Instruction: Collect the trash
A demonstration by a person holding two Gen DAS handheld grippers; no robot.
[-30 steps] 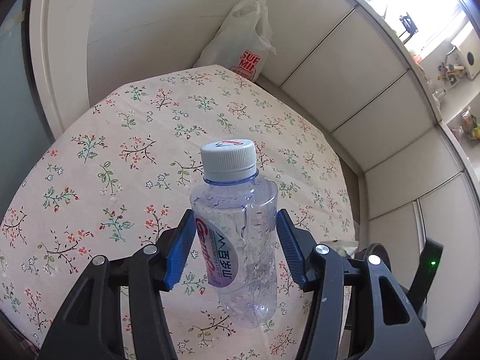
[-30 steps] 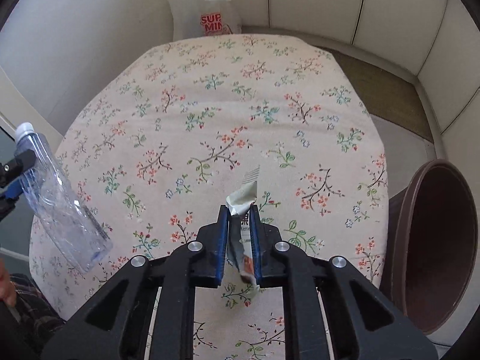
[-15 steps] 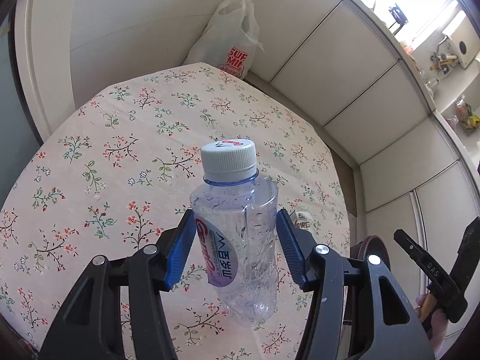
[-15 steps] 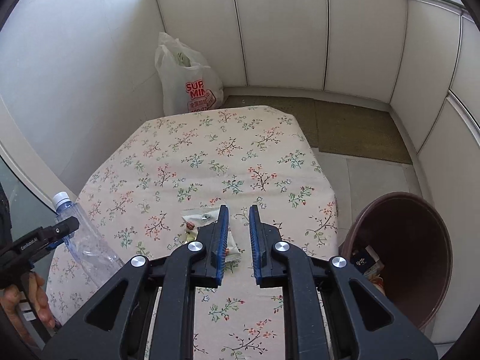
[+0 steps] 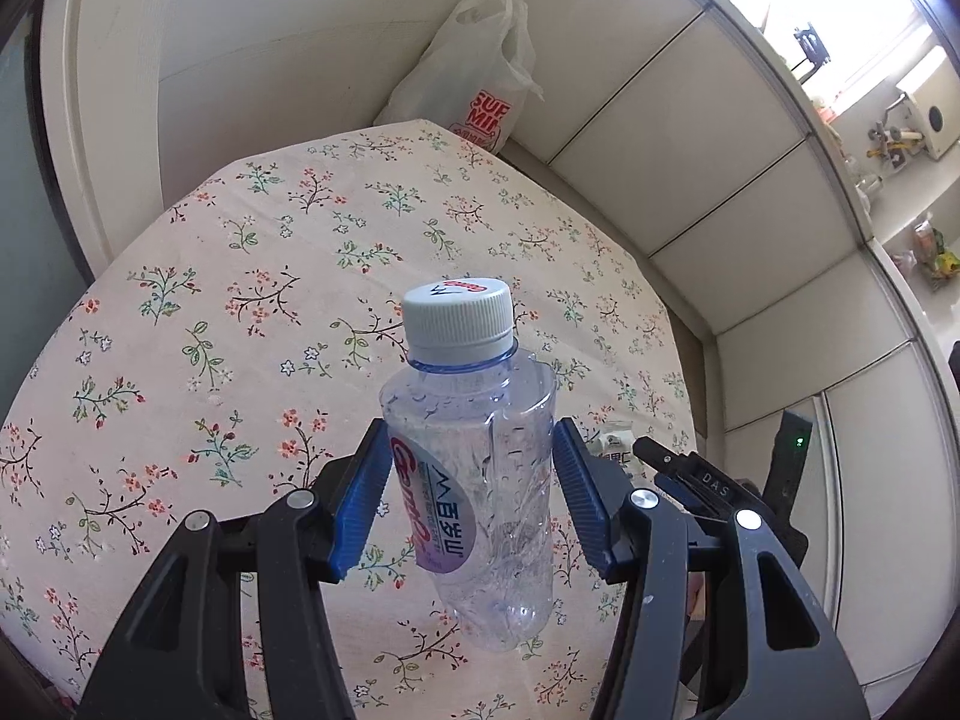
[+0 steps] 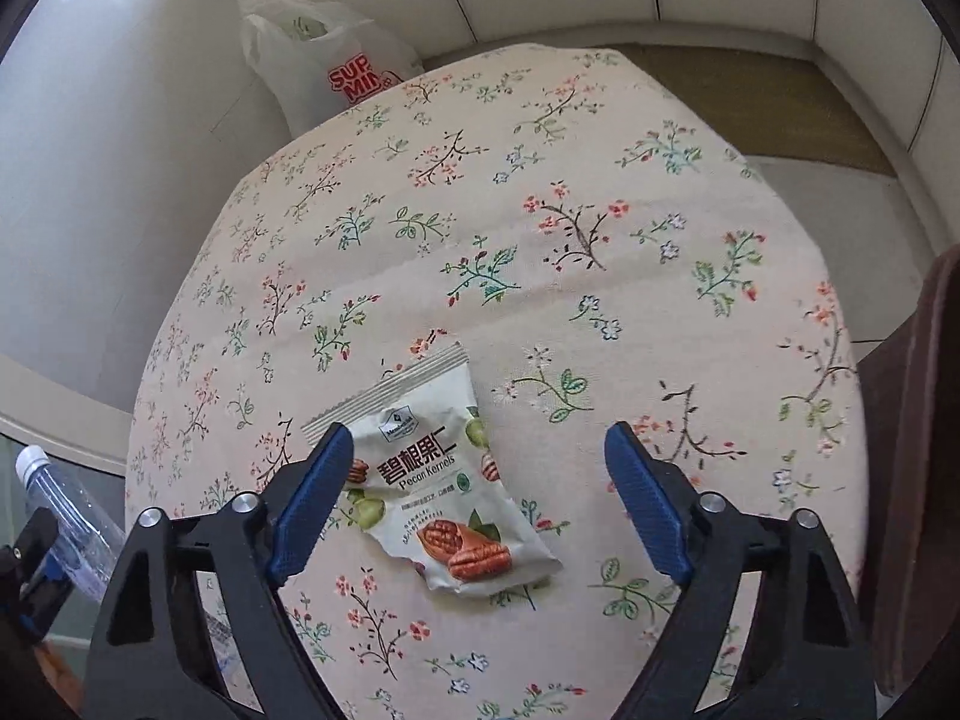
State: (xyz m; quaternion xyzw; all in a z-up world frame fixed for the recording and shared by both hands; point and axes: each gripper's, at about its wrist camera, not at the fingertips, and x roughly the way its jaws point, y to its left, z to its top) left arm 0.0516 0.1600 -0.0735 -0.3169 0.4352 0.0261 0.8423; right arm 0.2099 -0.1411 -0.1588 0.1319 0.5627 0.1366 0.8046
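My left gripper [image 5: 468, 498] is shut on a clear plastic water bottle [image 5: 474, 474] with a white cap, held upright above the flowered table [image 5: 240, 276]; the bottle also shows in the right wrist view [image 6: 66, 516] at the far left. My right gripper [image 6: 480, 498] is open wide, low over a white pecan-kernel snack wrapper [image 6: 438, 480] that lies flat on the table [image 6: 540, 192], nearer the left finger. The wrapper peeks out behind the bottle in the left wrist view [image 5: 615, 447].
A dark brown trash bin [image 6: 918, 468] stands at the table's right edge. A white plastic shopping bag [image 6: 318, 60] with red print leans against the wall behind the table [image 5: 480, 72]. White wall panels surround the corner.
My right gripper opened from nearly shut and dropped low over the wrapper, which now lies on the table. My left gripper kept hold of the bottle and shifted slightly.
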